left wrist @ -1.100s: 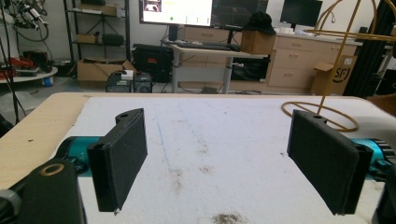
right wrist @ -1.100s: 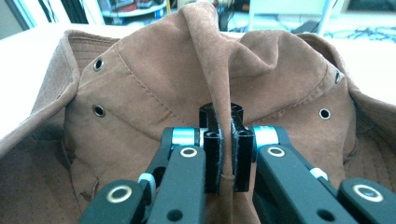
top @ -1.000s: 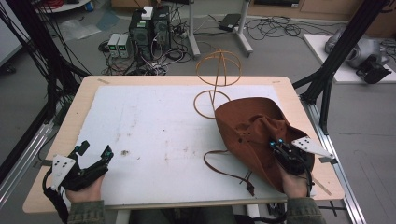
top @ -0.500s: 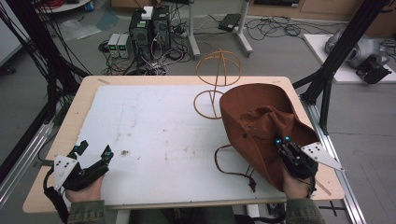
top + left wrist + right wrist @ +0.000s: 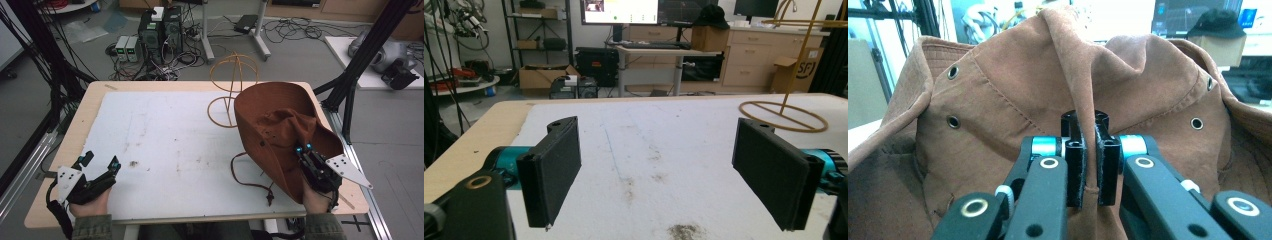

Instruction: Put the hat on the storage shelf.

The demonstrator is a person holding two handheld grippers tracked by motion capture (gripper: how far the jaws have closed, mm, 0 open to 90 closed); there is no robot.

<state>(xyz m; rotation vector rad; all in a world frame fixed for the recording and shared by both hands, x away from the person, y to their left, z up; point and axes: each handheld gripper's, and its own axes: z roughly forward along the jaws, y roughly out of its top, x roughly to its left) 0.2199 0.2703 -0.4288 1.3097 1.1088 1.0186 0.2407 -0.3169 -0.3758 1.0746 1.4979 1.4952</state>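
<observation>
Pinching a fold of brown hat [image 5: 280,125] in clamped right gripper [image 5: 304,148], apparently bound for wire stand [image 5: 231,87]; left gripper [image 5: 99,164] resting wide open, empty.

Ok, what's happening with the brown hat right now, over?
Right gripper shut on a fold of the brown hat. Left gripper open, nothing between its fingers. Wire hat stand just behind the hat; chin cord trailing on the table.
</observation>
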